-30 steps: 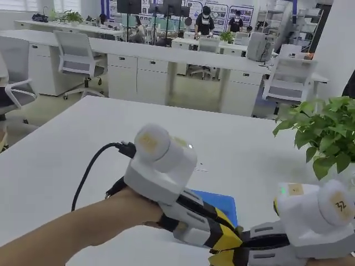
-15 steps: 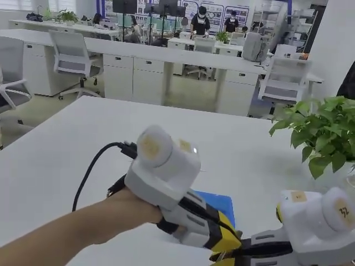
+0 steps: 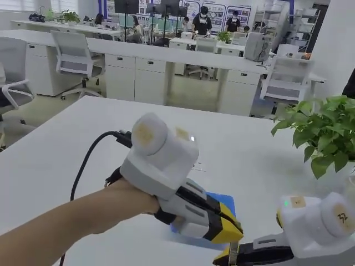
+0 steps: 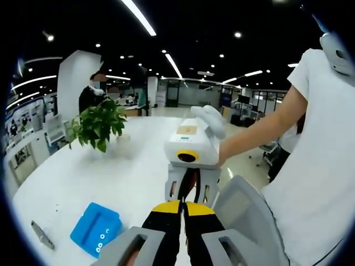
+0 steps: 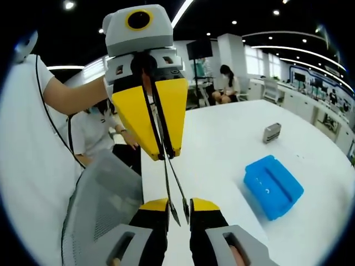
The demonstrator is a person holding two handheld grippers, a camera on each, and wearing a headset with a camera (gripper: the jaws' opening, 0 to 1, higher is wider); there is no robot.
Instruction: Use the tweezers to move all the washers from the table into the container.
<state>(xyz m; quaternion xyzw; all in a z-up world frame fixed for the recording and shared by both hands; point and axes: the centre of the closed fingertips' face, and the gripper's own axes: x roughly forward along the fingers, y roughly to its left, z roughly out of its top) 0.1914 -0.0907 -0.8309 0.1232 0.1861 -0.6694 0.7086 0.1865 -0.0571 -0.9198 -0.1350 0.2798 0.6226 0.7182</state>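
Note:
My left gripper (image 3: 226, 231) is shut on the black tweezers (image 5: 161, 138), gripping them partway along their arms. The tweezers' pointed tips reach between the jaws of my right gripper (image 5: 179, 210), which stand a narrow gap apart and close against the two arms. In the left gripper view the right gripper (image 4: 188, 191) faces me with the tweezers (image 4: 192, 185) running into it. The blue container (image 3: 223, 201) lies on the white table under both grippers; small pale rings (image 4: 100, 237) show in the container (image 4: 95, 227). In the right gripper view the container (image 5: 273, 186) lies to the right.
A potted plant (image 3: 324, 133) stands at the table's right side. A small grey metal block (image 5: 272, 132) lies beyond the container, and a thin metal piece (image 4: 41, 235) lies near it. A black cable (image 3: 89, 160) trails from the left gripper. Desks, chairs and people fill the room behind.
Both grippers have stayed joined over the container. The left gripper has risen slightly and the right one sits lower in the picture; the head camera has also shifted.

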